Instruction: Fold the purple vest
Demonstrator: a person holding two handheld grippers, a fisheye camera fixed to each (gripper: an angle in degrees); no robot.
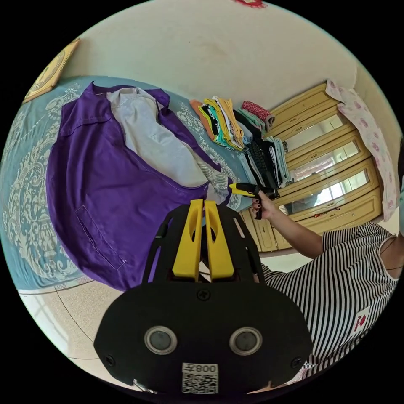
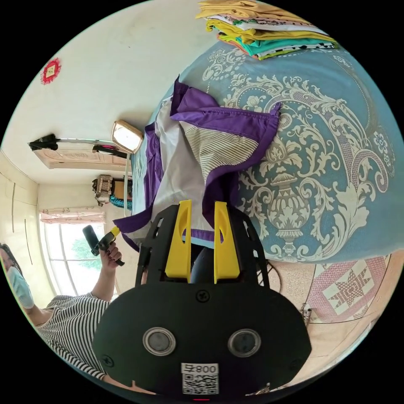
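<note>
I see the vest [image 1: 97, 185] spread open on the bed [image 1: 25, 202], folded clothes stacks [image 1: 235, 126] beside it along the wall, a wardrobe [image 1: 332, 168] beyond them.

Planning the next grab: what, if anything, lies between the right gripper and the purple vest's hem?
Nothing visible does. The right gripper is open at the purple vest, the hem corner lying between its jaws on the bed. The folded stack sits apart.
</note>
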